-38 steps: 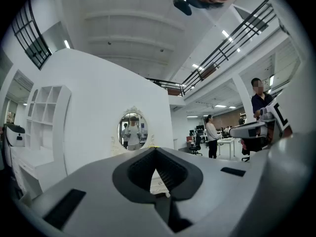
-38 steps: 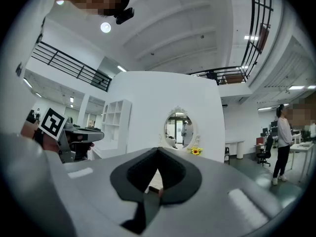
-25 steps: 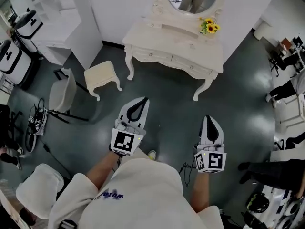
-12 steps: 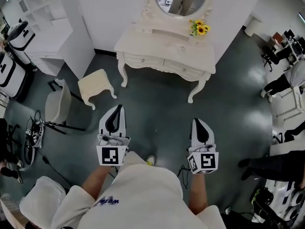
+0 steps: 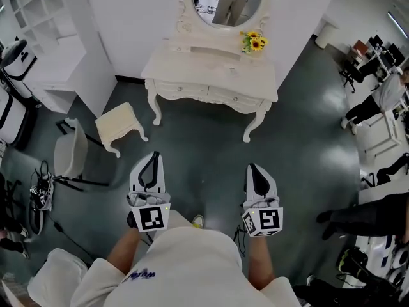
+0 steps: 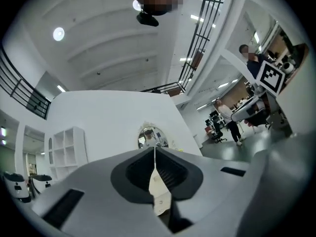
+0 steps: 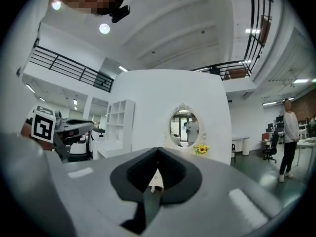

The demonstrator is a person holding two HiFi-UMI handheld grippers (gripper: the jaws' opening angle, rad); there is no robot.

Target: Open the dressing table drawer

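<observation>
dressing table (image 5: pixel 171 67): cream, carved curved legs, oval mirror (image 5: pixel 227 2), sunflowers (image 5: pixel 253 41) on top; against the white wall (image 5: pixel 128 24), well ahead of both grippers | drawer (image 5: pixel 181 89): front flush, shut | left gripper (image 5: pixel 152 160): jaws pressed together | right gripper (image 5: pixel 254 171): jaws pressed together

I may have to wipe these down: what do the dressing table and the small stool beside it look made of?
Dressing table: probably painted wood, cream, matte; carved curved legs suggest it. Stool: matching cream finish and curved legs, likely painted wood too; whether its top is padded I cannot tell.
</observation>
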